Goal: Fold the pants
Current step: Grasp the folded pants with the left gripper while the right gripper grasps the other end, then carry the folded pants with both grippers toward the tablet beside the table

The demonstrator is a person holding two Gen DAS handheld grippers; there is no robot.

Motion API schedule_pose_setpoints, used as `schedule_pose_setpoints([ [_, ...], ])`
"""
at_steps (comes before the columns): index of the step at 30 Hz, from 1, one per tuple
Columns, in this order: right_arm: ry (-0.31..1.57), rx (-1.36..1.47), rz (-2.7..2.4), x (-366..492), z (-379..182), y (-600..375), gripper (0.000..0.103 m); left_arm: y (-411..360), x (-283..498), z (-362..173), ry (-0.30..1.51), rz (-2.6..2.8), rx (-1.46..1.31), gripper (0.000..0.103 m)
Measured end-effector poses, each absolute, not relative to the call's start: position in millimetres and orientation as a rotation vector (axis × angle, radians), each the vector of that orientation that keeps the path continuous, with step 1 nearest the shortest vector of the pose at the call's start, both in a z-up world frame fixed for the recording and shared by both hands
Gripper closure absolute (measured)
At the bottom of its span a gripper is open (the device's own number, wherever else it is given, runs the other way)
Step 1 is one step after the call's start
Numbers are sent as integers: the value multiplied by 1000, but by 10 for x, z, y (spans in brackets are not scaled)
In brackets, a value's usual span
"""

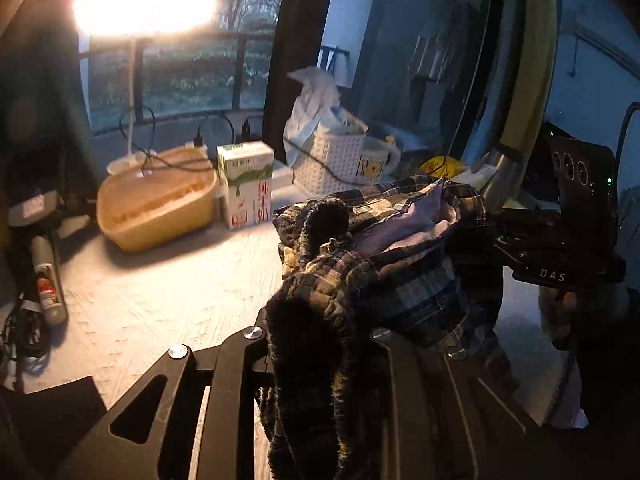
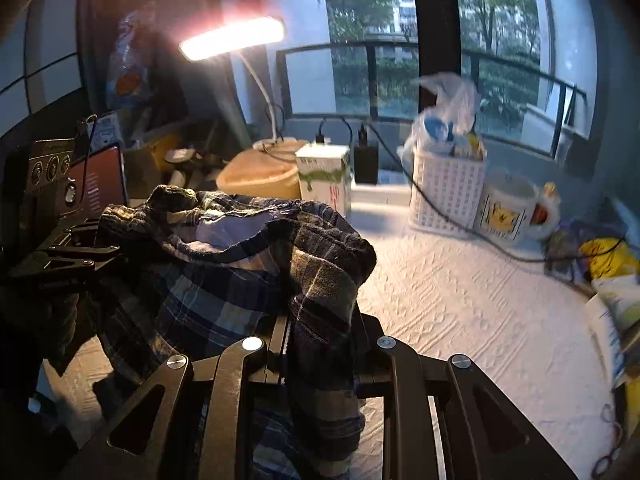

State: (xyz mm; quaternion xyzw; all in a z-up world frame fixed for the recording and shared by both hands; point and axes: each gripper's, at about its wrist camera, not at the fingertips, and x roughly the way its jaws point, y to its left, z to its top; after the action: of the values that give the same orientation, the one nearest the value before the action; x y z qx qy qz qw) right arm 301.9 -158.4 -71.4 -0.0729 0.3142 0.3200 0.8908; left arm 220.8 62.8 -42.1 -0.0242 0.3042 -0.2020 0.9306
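Observation:
The dark plaid pants (image 1: 400, 264) hang bunched in the air above the white textured table (image 1: 160, 300), held at two points. My left gripper (image 1: 320, 344) is shut on one edge of the cloth, which drapes over its jaws. My right gripper (image 2: 320, 340) is shut on the other edge of the pants (image 2: 248, 264). The right gripper also shows at the right of the left wrist view (image 1: 532, 248), and the left gripper at the left of the right wrist view (image 2: 76, 252). The lighter inside of the waistband faces up between them.
At the back of the table stand a tan basin (image 1: 156, 204), a milk carton (image 1: 248, 188), a white basket (image 1: 332, 160) with bags, a mug (image 2: 508, 208) and a lit desk lamp (image 2: 232, 38). Cables (image 2: 460, 220) cross the table. Clutter lies at the right edge (image 2: 608, 260).

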Motion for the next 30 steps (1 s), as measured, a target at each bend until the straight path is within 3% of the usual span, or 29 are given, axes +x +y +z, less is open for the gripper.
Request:
schedule_pose_setpoints([
  [30,279,-265,726,1631,479,-1197,82,1117,778,481,285,-271,5,85],
])
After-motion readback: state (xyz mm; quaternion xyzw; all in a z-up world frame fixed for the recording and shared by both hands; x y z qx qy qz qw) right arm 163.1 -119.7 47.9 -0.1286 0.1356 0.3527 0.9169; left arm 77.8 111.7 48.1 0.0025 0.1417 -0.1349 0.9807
